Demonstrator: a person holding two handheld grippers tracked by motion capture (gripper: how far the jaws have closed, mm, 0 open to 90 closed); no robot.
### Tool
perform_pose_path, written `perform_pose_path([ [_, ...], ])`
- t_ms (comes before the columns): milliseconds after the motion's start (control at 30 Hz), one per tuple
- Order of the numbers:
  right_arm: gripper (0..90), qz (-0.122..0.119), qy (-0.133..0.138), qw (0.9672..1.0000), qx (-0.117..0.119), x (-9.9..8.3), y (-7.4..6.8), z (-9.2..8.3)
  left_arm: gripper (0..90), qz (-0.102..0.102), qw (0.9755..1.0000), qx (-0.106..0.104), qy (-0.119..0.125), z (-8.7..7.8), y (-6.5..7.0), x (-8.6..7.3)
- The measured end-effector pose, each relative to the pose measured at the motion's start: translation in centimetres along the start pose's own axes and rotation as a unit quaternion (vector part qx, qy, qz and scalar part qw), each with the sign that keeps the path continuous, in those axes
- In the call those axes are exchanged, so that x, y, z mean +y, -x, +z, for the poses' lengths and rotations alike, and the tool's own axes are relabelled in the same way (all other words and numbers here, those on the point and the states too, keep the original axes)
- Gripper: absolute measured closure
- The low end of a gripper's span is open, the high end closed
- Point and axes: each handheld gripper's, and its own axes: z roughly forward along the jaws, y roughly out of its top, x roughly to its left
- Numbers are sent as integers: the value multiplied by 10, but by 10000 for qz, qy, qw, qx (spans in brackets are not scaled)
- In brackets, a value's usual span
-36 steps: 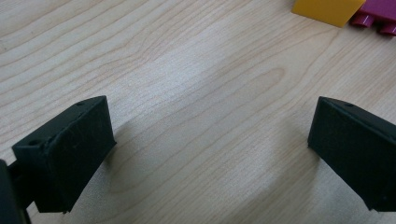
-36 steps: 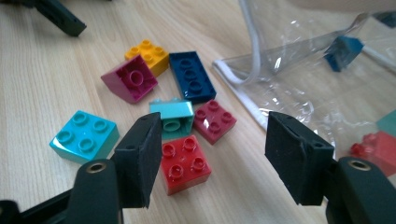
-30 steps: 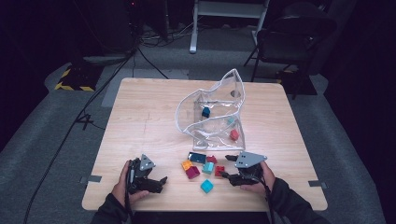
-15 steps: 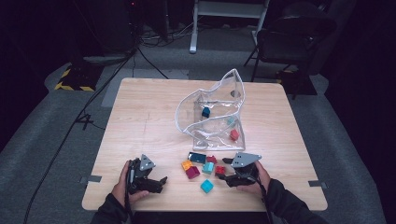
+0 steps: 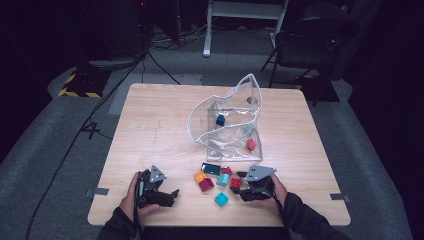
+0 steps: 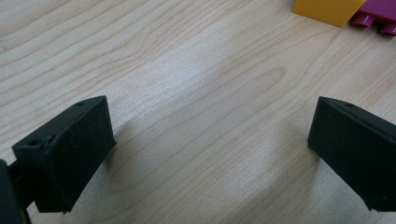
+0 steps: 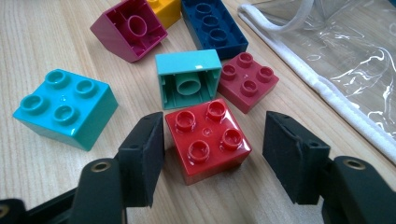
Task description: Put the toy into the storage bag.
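I am holding my right tongs (image 7: 212, 154) low over the surface (image 5: 150, 130), with the red brick (image 7: 208, 140) standing between the two jaws. The left jaw is at or almost at the brick's side; the right jaw is standing clear of it, with a strip of bare wood between pad and brick. The jaws have just been closing around the brick, and they are not yet pressing on it, so these tongs are counting as open. In the high view, the right tongs (image 5: 246, 189) are sitting at the near right part of the surface, and the red brick (image 5: 235, 182) is lying at the right end of the loose group of bricks.

The red brick is resting studs up. Just beyond it, a teal brick (image 7: 189, 83) is lying on its side, hollow face toward me, and a dark red brick (image 7: 246, 80) is sitting beside that one. A turquoise brick (image 7: 65, 107) is standing apart to the left. A magenta brick (image 7: 128, 30), a yellow brick (image 7: 164, 10) and a dark blue brick (image 7: 215, 25) are lying farther off. The clear bag (image 7: 345, 60) is lying to the right.

I am resting my left tongs (image 6: 210, 140) with the jaws wide apart over bare wood, holding nothing.
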Motion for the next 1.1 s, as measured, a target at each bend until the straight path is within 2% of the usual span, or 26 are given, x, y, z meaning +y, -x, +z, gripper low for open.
perform_pose_path([
  [400, 582, -95, 71, 9999, 26, -1, -2, -2, 6, -6, 10000, -1, 5, 0, 0, 0],
  [500, 589, -94, 103, 9999, 85, -1, -1, -4, 6, 0, 10000, 0, 1, 0, 0, 0],
  [733, 590, -60, 208, 9998, 49, 0, 2, -12, 5, -1, 10000, 0, 0, 0, 0, 0],
  [1100, 591, 67, 690, 9974, -212, 8, 14, -44, 6, -4, 10000, -2, 3, 0, 0, 0],
])
